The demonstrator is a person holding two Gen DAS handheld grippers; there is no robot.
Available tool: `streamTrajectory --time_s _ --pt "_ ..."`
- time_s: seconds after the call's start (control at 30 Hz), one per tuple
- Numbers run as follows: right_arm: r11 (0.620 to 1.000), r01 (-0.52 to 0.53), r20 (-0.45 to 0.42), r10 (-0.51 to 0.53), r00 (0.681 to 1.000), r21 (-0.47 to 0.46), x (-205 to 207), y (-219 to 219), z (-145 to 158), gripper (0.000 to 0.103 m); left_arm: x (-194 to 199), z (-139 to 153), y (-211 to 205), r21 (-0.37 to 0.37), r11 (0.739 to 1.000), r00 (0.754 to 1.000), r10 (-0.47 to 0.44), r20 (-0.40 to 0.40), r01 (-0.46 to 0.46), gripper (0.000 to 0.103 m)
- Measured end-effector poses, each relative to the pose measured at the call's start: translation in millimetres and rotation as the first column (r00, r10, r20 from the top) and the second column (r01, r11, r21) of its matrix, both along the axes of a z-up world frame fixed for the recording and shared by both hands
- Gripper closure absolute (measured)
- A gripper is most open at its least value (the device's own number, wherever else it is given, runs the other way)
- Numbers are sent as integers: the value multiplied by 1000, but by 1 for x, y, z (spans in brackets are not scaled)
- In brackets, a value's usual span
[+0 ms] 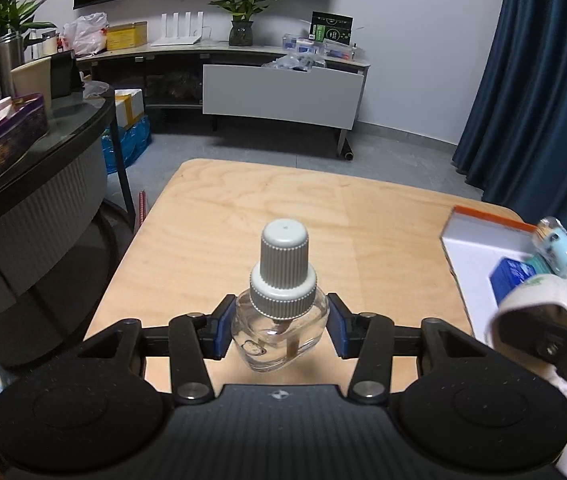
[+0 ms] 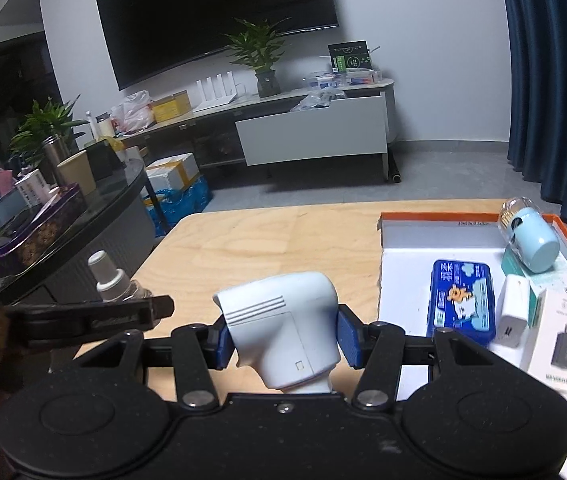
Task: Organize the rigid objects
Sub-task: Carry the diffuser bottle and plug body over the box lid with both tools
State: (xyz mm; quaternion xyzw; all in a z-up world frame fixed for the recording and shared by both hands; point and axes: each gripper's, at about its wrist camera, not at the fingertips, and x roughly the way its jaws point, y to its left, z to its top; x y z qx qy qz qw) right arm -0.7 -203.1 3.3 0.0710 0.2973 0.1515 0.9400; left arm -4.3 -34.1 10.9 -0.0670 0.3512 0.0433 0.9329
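Observation:
My left gripper [image 1: 279,330] is shut on a clear glass bottle [image 1: 273,338] with a ribbed grey cap [image 1: 283,264], held upright above the wooden table [image 1: 243,216]. My right gripper [image 2: 287,338] is shut on a white plastic device [image 2: 287,320] with vent slots, held just left of an orange-rimmed white tray [image 2: 403,240]. The tray also shows in the left wrist view [image 1: 471,248], with the white device [image 1: 531,308] at its near side. In the right wrist view the left gripper's finger [image 2: 95,318] and the bottle's cap [image 2: 107,276] appear at the left.
In the tray lie a blue tin [image 2: 461,304], a white charger [image 2: 513,316], a white charger box [image 2: 559,340] and a pale blue jar [image 2: 531,240] on its side. A cluttered glass-topped side table [image 1: 63,120] stands left of the table; blue curtains [image 1: 543,100] hang on the right.

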Motion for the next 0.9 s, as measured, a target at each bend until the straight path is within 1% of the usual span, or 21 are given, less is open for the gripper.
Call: streamTrajectory --time_s 0.13,0.33,0.4,0.57,0.9 --pt "1000 -11 4 11 1000 -9 -18 1 4 41 -18 5 -1 -11 1000 1000 12 0 -12 56" --pt "1000 -17 25 18 1000 -20 -39 1 12 41 -40 14 -6 -13 1000 1000 -6 24 7 56" --pt "1000 -15 29 15 999 -22 -45 -1 13 41 -45 17 -7 -23 1000 999 -7 34 8 56" --pt "1000 2 39 -2 999 -21 -56 -8 16 41 -57 21 -14 -19 1000 998 -22 55 23 56" --pt "999 31 63 -29 998 -25 -78 -21 22 41 -75 23 -31 -27 997 995 -66 73 68 56"
